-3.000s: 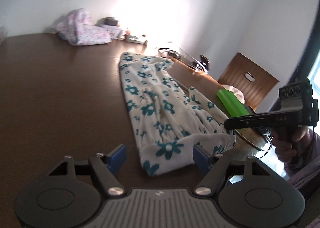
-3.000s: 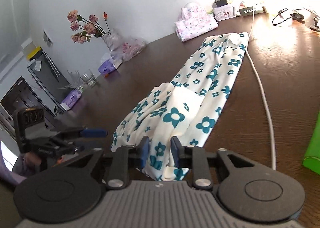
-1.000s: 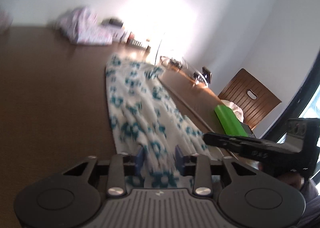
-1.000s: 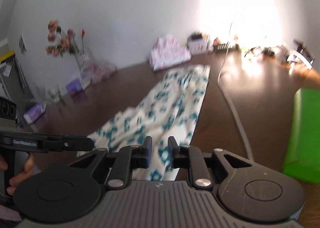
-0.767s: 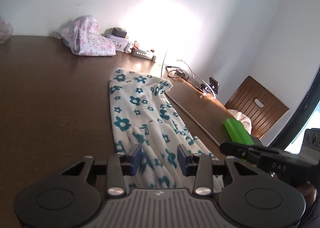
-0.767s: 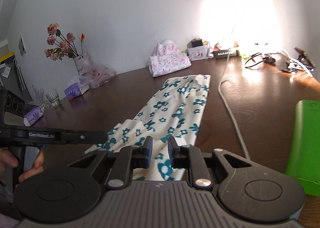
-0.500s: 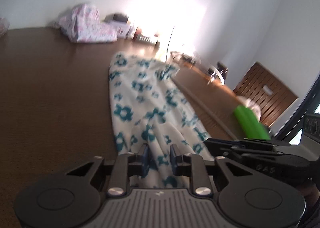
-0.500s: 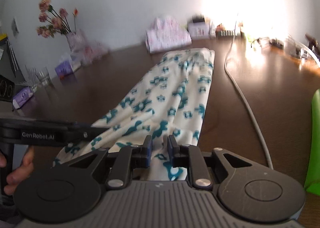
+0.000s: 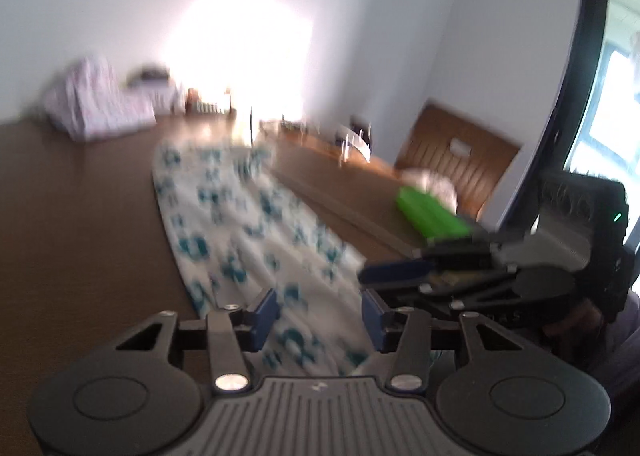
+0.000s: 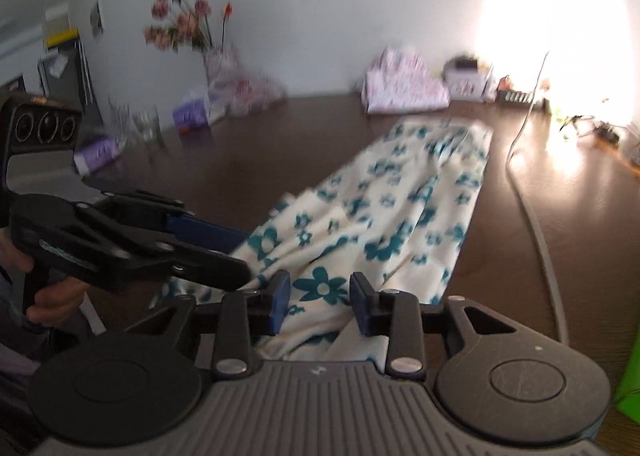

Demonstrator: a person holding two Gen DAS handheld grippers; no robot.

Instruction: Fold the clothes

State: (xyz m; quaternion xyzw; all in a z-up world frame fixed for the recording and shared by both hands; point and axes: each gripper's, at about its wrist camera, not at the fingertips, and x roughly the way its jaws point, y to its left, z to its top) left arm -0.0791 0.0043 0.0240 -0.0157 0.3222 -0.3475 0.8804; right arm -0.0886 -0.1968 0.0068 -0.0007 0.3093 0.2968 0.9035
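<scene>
A white garment with teal flowers (image 9: 248,232) lies stretched in a long strip on the dark wooden table (image 9: 80,216); it also shows in the right wrist view (image 10: 380,224). My left gripper (image 9: 318,314) is open over the garment's near end, with cloth between the fingers but not pinched. My right gripper (image 10: 318,302) is open over the same near end. The right gripper shows in the left wrist view (image 9: 400,270) at the right. The left gripper shows in the right wrist view (image 10: 216,240) at the left. Both views are blurred.
A folded pink garment (image 10: 404,84) lies at the table's far end. A white cable (image 10: 532,208) runs along the garment's right side. A green object (image 9: 432,212) and a wooden chair (image 9: 460,160) are at the right. Flowers (image 10: 184,24), tissue packs and glasses stand at the far left.
Both grippers were shut on the garment's near end half a second ago and have now opened, letting go of it. The garment lies flatter and longer than three seconds ago.
</scene>
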